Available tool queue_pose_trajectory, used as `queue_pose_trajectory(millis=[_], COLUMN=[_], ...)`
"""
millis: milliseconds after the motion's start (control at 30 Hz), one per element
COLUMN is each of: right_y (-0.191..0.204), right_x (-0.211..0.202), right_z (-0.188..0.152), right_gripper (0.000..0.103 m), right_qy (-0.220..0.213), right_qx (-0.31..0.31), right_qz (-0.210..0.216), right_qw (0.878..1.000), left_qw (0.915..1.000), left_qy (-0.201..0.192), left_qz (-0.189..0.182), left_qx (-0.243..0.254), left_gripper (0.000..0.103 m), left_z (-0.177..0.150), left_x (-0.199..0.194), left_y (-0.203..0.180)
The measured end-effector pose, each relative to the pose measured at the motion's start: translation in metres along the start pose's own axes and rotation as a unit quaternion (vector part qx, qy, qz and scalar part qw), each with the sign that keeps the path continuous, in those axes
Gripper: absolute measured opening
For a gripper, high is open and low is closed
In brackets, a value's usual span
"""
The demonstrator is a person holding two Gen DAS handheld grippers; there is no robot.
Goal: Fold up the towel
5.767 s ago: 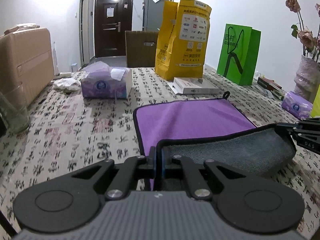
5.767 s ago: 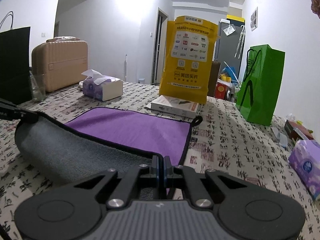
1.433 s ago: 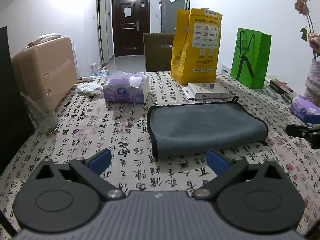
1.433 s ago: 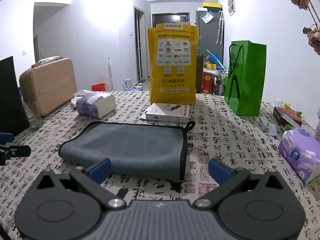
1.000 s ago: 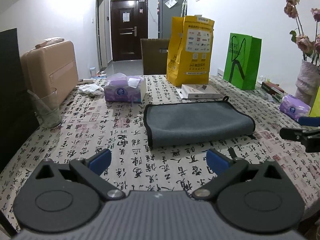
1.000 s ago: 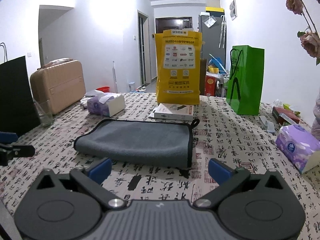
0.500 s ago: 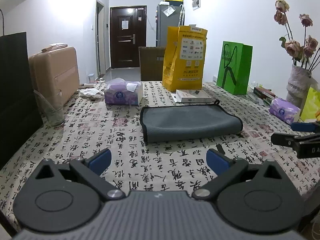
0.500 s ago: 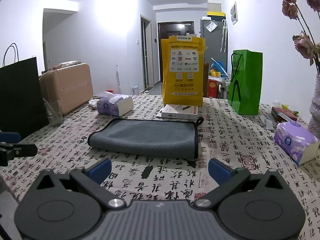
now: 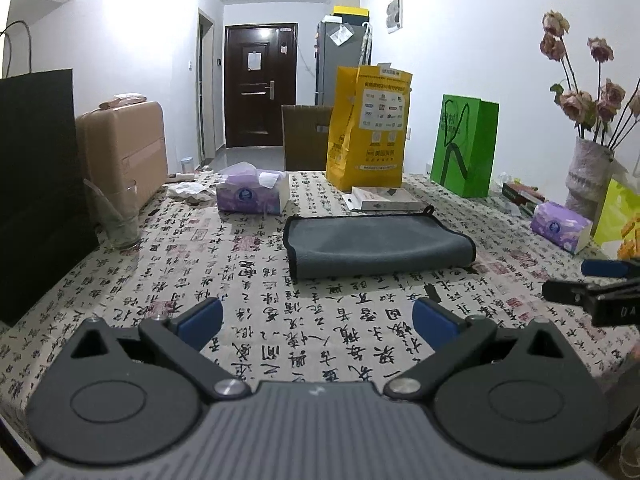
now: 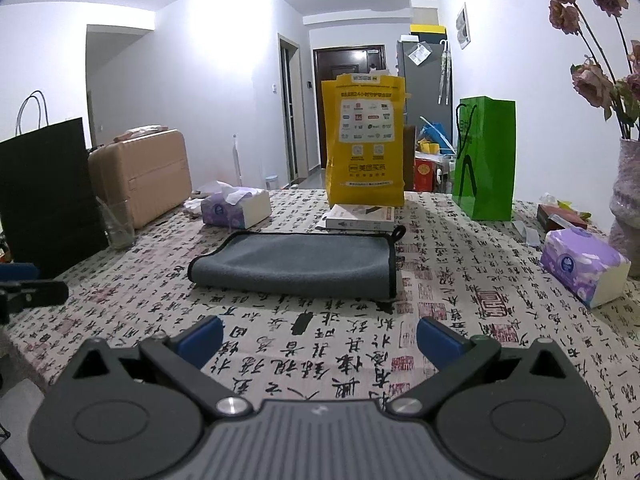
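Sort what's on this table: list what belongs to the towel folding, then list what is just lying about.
Belongs to the job:
- grey towel, folded over on the tablecloth
- left gripper, open
- right gripper, open

Just lying about:
- yellow bag
- green bag
- tissue box
- second tissue pack
- white flat box
- glass
- beige suitcase
- black bag

Matt, napped grey cloth on the folded towel [image 9: 376, 244], edged in black binding; printed woven-looking fabric on the tablecloth [image 9: 256, 292] beneath. Matt black plastic with bright metal pivot screws on the left gripper [image 9: 316, 322] and right gripper [image 10: 318, 334], both spread wide, blue pads [image 10: 200, 338] smooth. Farther off, glossy paper on the yellow bag [image 10: 364, 140] and green bag [image 10: 486, 156], clear glass in the tumbler [image 9: 118, 216] at left, ribbed hard shell on the tan suitcase [image 10: 140, 176].
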State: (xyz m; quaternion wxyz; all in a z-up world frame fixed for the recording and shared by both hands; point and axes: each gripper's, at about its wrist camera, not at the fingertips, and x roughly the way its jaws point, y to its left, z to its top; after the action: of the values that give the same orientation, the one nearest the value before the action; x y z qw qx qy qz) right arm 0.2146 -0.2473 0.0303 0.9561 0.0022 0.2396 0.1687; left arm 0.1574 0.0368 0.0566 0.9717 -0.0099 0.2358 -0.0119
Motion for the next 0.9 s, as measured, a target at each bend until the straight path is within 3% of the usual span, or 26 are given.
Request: queue_pose_trajectory(millis=[900], right_y=[0.022], right_x=[-0.043], right_z=[-0.041], right_gripper=[0.103], right_qy=[-0.010], right_qx=[-0.007], right_qz=[0.003], right_qw=[1.000], left_qw=[0.9996], left_qy=[0.005], left_qz=[-0.018], left_qx=[-0.021], left_gripper=[0.103], left_z=[-0.045], left_x=[-0.034], left_y=[-0.002])
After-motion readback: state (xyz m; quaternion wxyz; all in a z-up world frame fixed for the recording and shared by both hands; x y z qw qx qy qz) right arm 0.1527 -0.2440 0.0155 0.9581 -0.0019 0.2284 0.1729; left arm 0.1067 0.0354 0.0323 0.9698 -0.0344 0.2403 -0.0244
